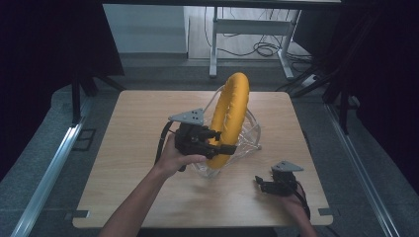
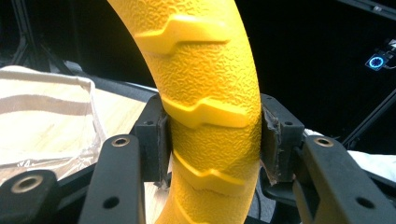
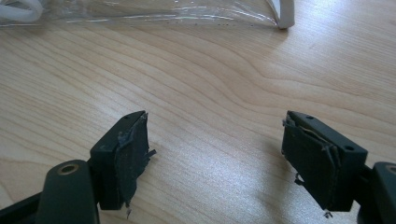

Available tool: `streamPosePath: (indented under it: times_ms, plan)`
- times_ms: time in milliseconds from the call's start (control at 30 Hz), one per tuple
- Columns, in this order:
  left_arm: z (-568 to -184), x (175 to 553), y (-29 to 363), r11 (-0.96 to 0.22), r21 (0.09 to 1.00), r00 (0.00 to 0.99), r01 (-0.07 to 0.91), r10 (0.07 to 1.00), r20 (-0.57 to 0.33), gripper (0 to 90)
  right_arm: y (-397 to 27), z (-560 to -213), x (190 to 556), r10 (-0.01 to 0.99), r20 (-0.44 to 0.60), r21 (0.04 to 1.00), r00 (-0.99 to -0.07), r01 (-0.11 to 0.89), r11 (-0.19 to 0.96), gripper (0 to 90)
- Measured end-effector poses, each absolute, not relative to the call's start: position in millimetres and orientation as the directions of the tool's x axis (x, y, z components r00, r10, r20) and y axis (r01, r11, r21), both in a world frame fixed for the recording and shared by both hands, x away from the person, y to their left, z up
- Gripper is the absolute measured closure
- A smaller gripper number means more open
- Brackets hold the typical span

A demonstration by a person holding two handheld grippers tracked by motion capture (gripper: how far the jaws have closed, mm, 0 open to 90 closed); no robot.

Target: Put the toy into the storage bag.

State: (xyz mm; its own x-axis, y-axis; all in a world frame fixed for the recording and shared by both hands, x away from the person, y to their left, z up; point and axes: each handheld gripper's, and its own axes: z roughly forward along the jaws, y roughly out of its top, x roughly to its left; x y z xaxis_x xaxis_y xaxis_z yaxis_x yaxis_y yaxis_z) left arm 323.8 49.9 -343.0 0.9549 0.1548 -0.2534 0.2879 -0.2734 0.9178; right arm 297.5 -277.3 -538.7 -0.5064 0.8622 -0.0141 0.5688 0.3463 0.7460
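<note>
From up high, the left claw is clamped on the lower part of the yellow ring, which stands upright on edge near the middle of the table, with a clear plastic bag bunched around its base. The left gripper view adds what that misses: both pads squeezing the ring's pebbled, ridged surface. The right claw sits wide apart and empty over bare wood, well right of the ring, near the table's front edge.
</note>
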Motion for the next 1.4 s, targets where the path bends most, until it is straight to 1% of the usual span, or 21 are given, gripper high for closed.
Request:
streamPosePath:
  times_ms: [800, 1000, 1167, 1200, 1267, 1400]
  plan:
    - [-368.7, 342.3, 54.1, -0.289, 0.884, 0.928, 0.367, 0.181, -0.326, 51.1, -277.0, -538.8, 297.2, 0.860, -0.015, 0.746, -0.509, 0.568, 0.349, 23.3]
    - [-376.8, 347.9, 55.6, -0.290, 0.873, 0.917, 0.392, 0.207, -0.342, 51.2, -277.1, -538.8, 297.3, 0.860, -0.014, 0.745, -0.510, 0.568, 0.349, 23.3]
    - [-381.5, 352.2, 57.6, -0.279, 0.864, 0.904, 0.418, 0.222, -0.366, 51.2, -277.0, -538.8, 297.3, 0.860, -0.017, 0.745, -0.510, 0.568, 0.351, 23.3]
    - [-384.3, 355.8, 59.5, -0.269, 0.858, 0.895, 0.438, 0.224, -0.387, 51.2, -277.0, -538.8, 297.3, 0.860, -0.017, 0.745, -0.510, 0.567, 0.351, 23.3]
    - [-385.6, 358.2, 61.4, -0.254, 0.857, 0.889, 0.449, 0.220, -0.401, 51.2, -277.1, -538.8, 297.4, 0.860, -0.016, 0.744, -0.510, 0.569, 0.351, 23.2]
    - [-385.2, 358.6, 60.9, -0.262, 0.854, 0.889, 0.450, 0.225, -0.399, 51.2, -277.1, -538.8, 297.5, 0.860, -0.016, 0.743, -0.510, 0.570, 0.351, 23.2]
